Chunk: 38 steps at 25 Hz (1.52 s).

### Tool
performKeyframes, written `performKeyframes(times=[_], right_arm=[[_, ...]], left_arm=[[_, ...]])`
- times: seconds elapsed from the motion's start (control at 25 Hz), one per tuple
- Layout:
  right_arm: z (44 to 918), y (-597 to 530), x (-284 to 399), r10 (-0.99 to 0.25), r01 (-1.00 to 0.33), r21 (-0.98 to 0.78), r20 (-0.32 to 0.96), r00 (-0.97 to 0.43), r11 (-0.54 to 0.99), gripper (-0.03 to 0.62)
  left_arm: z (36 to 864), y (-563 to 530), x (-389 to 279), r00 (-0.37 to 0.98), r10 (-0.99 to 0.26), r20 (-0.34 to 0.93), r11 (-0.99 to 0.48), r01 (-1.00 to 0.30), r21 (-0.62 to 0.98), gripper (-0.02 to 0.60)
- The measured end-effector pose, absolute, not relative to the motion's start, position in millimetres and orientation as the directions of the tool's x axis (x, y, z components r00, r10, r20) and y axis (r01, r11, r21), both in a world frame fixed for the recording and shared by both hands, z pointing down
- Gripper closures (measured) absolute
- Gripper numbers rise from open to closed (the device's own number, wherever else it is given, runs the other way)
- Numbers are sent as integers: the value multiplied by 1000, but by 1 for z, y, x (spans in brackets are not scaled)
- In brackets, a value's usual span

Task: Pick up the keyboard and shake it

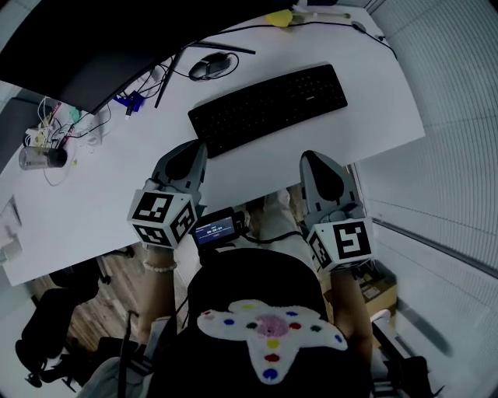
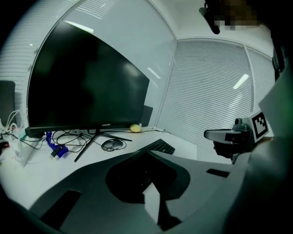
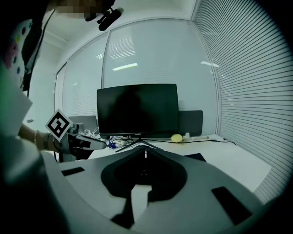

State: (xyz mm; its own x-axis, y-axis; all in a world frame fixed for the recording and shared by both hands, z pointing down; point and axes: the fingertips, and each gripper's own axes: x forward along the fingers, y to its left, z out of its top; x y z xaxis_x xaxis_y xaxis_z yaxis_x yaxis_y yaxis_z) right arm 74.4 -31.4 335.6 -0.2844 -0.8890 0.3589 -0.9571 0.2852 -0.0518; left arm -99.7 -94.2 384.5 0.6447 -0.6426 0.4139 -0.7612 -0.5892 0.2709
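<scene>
Long black flat keyboard [image 1: 268, 107] lies on the white curved desk [image 1: 117, 194], angled, right end farther from the person, not lifted. Left gripper [image 1: 199, 148], grey plastic, comes in over the near desk edge; its tip is just beside the keyboard's near left corner in the head view, and whether it touches can't be told. In the left gripper view its claw [image 2: 146, 152] is closed tip to tip with nothing between, and the keyboard [image 2: 161, 146] shows just past the tip. Right gripper [image 1: 310, 158] sits at the near desk edge, apart from the keyboard's near long side. In the right gripper view its claw [image 3: 144, 149] is also fully closed and empty. Each gripper carries a cube with black and white square markers, left cube [image 1: 163, 214], right cube [image 1: 342, 242]. Behind the keyboard there's a dark computer mouse [image 1: 208, 66], a large black curved monitor [image 1: 70, 47] on thin stand legs, a tangle of cables with a blue connector [image 1: 128, 101], and a small yellow rounded object [image 1: 280, 17] at the far edge. A clear cylindrical container [image 1: 39, 158] stands at the desk's left end. The person wears a dark top with a white patch dotted in colours [image 1: 268, 330] and a pale bead bracelet [image 1: 159, 266] on the left wrist.
</scene>
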Motion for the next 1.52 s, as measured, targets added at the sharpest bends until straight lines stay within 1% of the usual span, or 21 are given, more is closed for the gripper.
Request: performKeyframes(times=[0.12,0.16,0.24,0.44,0.56,0.76,1.12,1.52], right_arm=[[340,-39,76,-871,-944,-57,372,-322,325,557],[341,-41,78,-866,-941,-59,376,-331,334,557],[343,-45,81,-858,-936,-64,383,-343,346,557],[346,-53,88,-840,-932,-85,411,-356,353,557],[352,-55,95,-833,-930,-76,422,-358,361,557],[358,-61,102,-831,-935,-90,436,-347,343,557],[365,-76,110,-821,-935,-96,453,-347,341,557],[372,-85,117,-813,-934,-106,466,-349,340,557]], left_arm=[[407,-100,-108,616,-639,461,-527,-787,320,561],[416,-102,-110,609,-632,480,-505,-793,342,548],[433,-106,-113,601,-609,517,-454,-799,394,478],[474,-117,-116,586,-559,586,-328,-806,493,396],[493,-126,-116,575,-545,610,-281,-811,513,371],[516,-137,-114,557,-517,650,-231,-822,520,348],[546,-144,-112,501,-475,724,-155,-857,491,348],[546,-144,-110,509,-435,743,-154,-855,495,348]])
